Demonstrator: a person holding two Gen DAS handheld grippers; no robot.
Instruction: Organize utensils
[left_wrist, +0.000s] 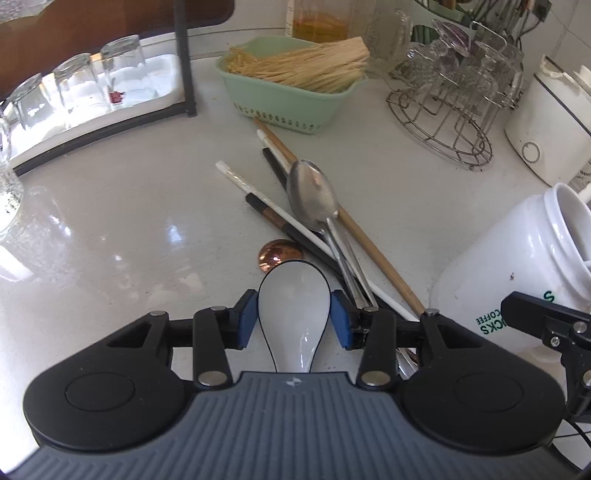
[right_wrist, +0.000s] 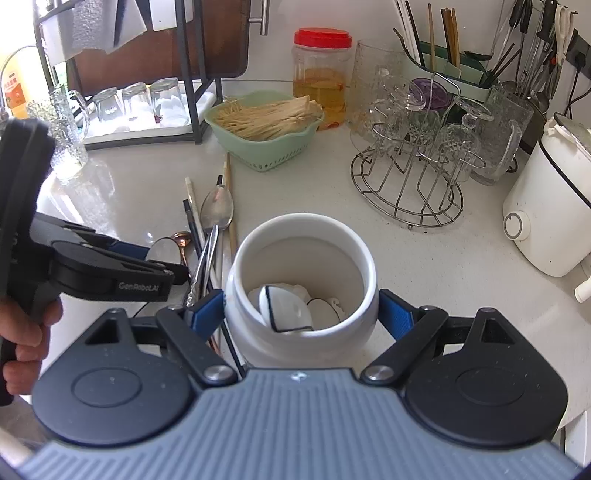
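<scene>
On the pale tabletop (left_wrist: 110, 229), a white ceramic soup spoon (left_wrist: 294, 310) lay bowl-forward between the two blue pads of the left tool (left_wrist: 294, 314). The pads stood right at the sides of the spoon's bowl; whether they pressed on it could not be told. The spoon's handle ran back under the tool's body.

Just beyond the spoon sat a loose pile of utensils: a metal spoon (left_wrist: 313, 195) with its bowl facing up, a small copper-coloured spoon (left_wrist: 277, 253), and several chopsticks (left_wrist: 266, 199) in white, dark and bamboo tones, crossed over one another.

To the right of the pile stood a white ceramic jar (right_wrist: 301, 266) with green lettering on its side. The right tool (right_wrist: 301, 314) was clamped around the jar's body, one blue pad against each side. Inside the jar lay more white ceramic spoons (right_wrist: 284, 306) with dark edges.

A person's hand (right_wrist: 22, 332) gripped the left tool's handle at the left edge of the right wrist view.

Farther back on the tabletop was a pale green basket (right_wrist: 266, 147) filled with thin dry noodles. To its left, a dark metal rack (left_wrist: 183, 55) held upturned drinking glasses (right_wrist: 136, 99) on a white tray. Behind the basket stood a clear plastic jar with a red lid (right_wrist: 322, 74) and yellowish contents. To the right were a wire stand (right_wrist: 406, 184) carrying glass cups, a green holder (right_wrist: 443, 74) with upright chopsticks, and a white rice cooker (right_wrist: 546, 206).
</scene>
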